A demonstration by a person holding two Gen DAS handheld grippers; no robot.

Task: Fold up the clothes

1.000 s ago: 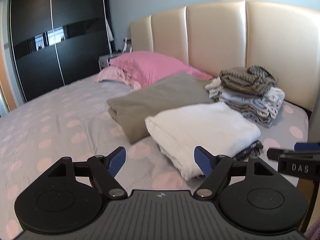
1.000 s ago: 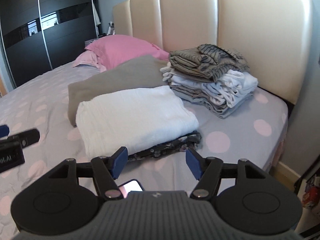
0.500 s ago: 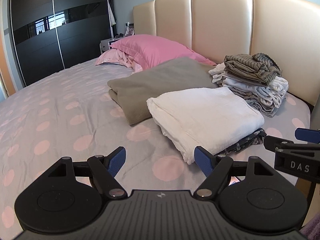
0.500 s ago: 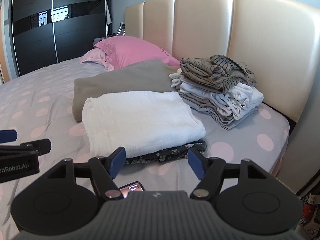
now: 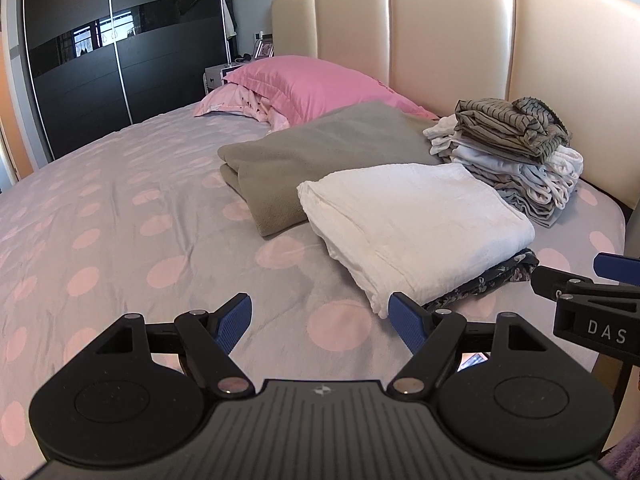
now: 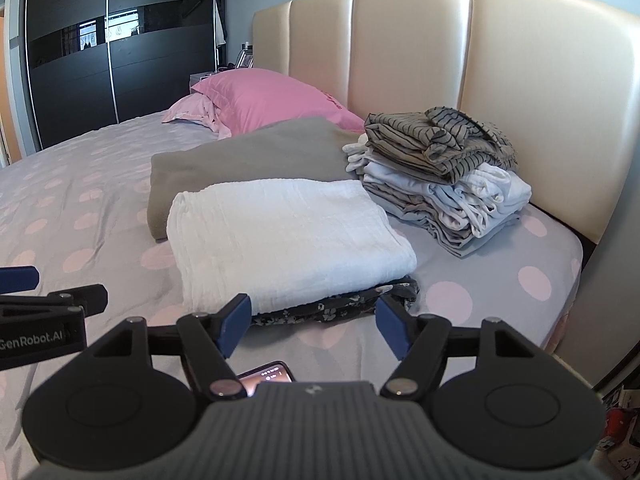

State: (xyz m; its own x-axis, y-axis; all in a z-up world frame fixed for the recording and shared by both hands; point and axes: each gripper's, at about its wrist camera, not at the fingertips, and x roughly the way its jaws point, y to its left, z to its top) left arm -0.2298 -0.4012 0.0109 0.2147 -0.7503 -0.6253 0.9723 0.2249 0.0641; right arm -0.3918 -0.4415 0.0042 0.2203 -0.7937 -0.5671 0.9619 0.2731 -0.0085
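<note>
On the grey bedsheet with pink dots [image 5: 120, 216], near the right edge by the cream padded headboard [image 6: 400, 48], a folded white towel [image 6: 280, 236] lies atop a dark floral garment [image 6: 340, 304]. Beside it, a folded taupe blanket [image 5: 320, 152], a stack of folded clothes [image 6: 440, 176] and a pink pillow [image 5: 304, 84]. Left gripper [image 5: 320, 320] and right gripper [image 6: 314, 322]: jaws apart, empty. Black sliding wardrobe [image 5: 100, 48] behind.
</note>
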